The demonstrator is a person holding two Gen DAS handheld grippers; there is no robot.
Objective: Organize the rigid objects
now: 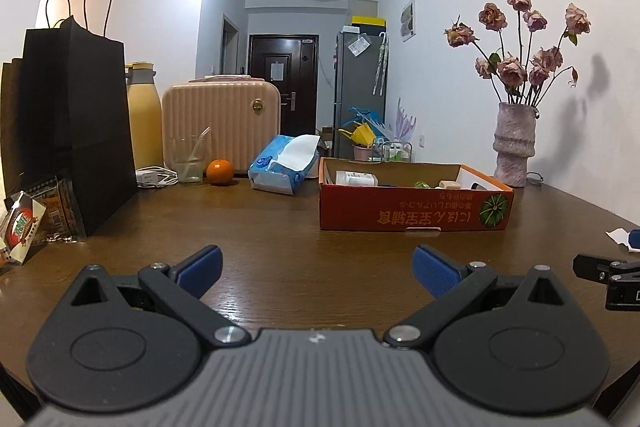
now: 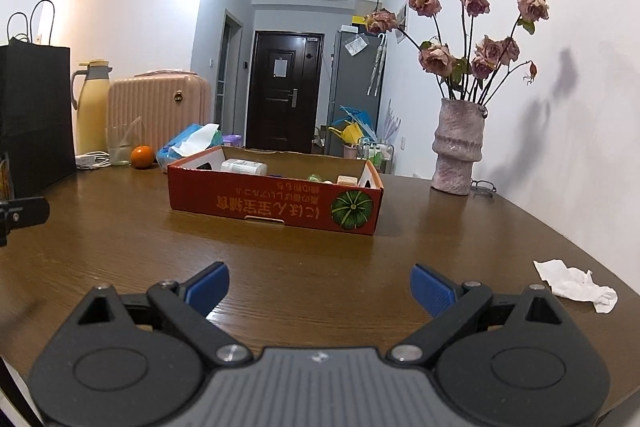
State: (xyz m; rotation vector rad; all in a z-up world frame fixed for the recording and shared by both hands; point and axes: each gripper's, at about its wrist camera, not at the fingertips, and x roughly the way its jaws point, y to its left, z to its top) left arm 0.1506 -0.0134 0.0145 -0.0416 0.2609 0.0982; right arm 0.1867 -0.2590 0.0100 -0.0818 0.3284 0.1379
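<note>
The red cardboard box (image 1: 414, 205) sits mid-table ahead of you, a white bottle (image 1: 356, 179) and small items lying inside. Your left gripper (image 1: 318, 269) and right gripper (image 2: 319, 287) hover low over the wooden table (image 2: 120, 247), both spread wide and empty. A crumpled tissue (image 2: 576, 285) lies to your right; a vase of dried roses (image 2: 458, 147) stands beyond.

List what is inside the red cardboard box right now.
Above the red cardboard box's front wall show a white bottle lying down, something green and a small beige item. The wall hides the box floor and anything lower.
</note>
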